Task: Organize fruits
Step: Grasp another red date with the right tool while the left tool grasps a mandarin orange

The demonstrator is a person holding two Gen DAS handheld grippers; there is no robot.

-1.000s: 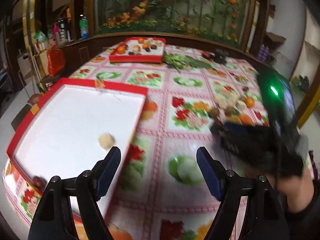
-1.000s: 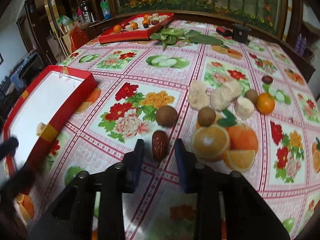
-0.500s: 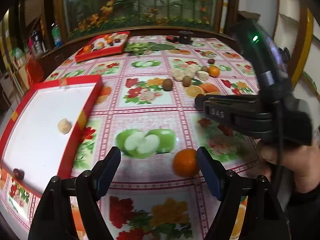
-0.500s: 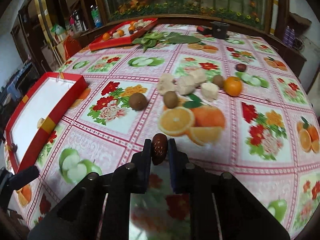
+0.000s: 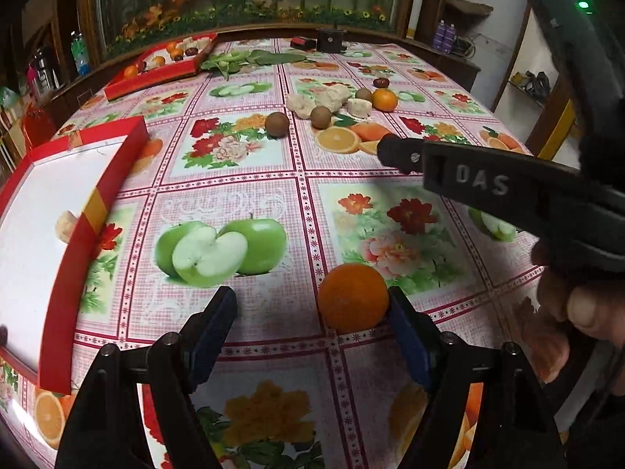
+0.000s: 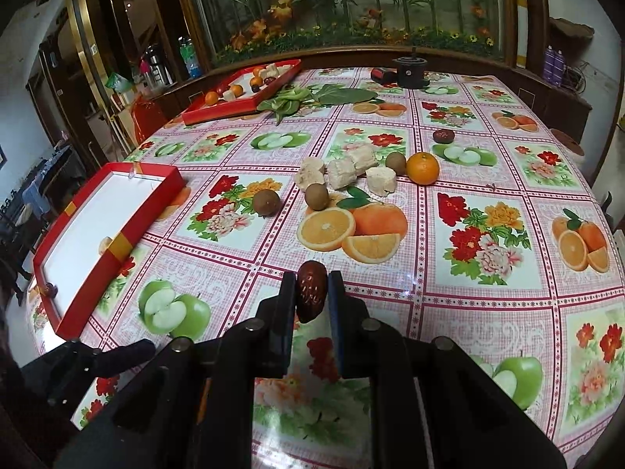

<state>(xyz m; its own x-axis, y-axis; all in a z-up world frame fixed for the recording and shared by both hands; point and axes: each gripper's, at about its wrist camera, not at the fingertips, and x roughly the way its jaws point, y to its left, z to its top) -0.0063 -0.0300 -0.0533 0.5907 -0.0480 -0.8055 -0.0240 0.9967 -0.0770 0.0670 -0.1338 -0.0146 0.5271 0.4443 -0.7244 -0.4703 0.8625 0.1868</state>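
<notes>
- The right gripper (image 6: 310, 293) is clamping a dark brown date (image 6: 311, 291) between its two pads and holding it clear of the table (image 6: 488, 312), probably so that it can be carried across to the red tray (image 6: 84, 289).
- The left gripper (image 5: 312, 328) is standing wide apart, with an orange (image 5: 353, 298) resting on the table between its fingers and lying against the right-hand one (image 5: 406, 336); the gripper seems to be lining up for a grasp and is not yet closing.
- The red tray, taken as the landmark, is lying to the left of both grippers; it is already holding a pale chunk (image 5: 64, 226) near its right wall and a small dark fruit (image 6: 50, 290) at its near edge.
- To the right of the tray and farther back, loose fruit is waiting: brown round fruits (image 6: 266, 203), pale chunks (image 6: 343, 170) and a second orange (image 6: 422, 168).
- The left wrist view alone is showing the orange by the left gripper, and a hand (image 5: 562, 312) gripping the right tool.
- The right wrist view alone is showing the clamped date; from the left it is hidden behind the tool's tip.
- A second red tray (image 6: 230, 107), at the far end of the table, is carrying sorted fruit.
</notes>
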